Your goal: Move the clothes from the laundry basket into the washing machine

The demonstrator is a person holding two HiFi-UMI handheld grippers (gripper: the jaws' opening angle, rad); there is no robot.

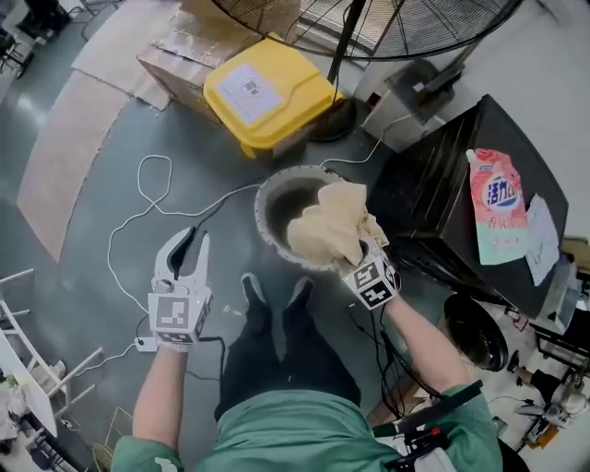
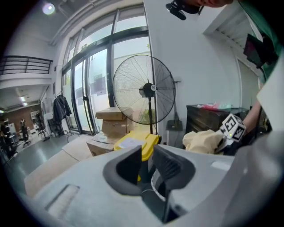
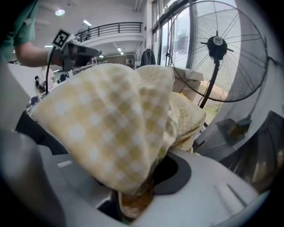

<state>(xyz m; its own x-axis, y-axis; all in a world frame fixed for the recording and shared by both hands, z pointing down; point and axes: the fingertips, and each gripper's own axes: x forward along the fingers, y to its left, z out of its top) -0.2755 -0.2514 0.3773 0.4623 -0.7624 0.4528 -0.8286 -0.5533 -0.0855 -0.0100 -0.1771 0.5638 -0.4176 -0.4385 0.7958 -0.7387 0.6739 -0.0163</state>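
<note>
My right gripper [image 1: 361, 256] is shut on a pale yellow checked cloth [image 1: 330, 226], which hangs bunched over the round grey laundry basket [image 1: 267, 198] on the floor. In the right gripper view the cloth [image 3: 115, 128] drapes over the jaws and hides the right gripper's [image 3: 135, 199] fingertips. My left gripper [image 1: 189, 244] is held left of the basket, open, with nothing between its dark pads [image 2: 168, 166]. The left gripper view shows the cloth [image 2: 202, 139] off to the right. A black machine [image 1: 442, 184] with a round door [image 1: 475, 332] stands right of the basket.
A pink detergent pouch [image 1: 498, 207] and papers lie on the black machine. A yellow-lidded bin [image 1: 267, 92], cardboard boxes [image 1: 184, 46] and a standing fan [image 1: 369, 28] are behind the basket. White cables [image 1: 138, 221] trail across the grey floor. My feet [image 1: 277, 300] stand just before the basket.
</note>
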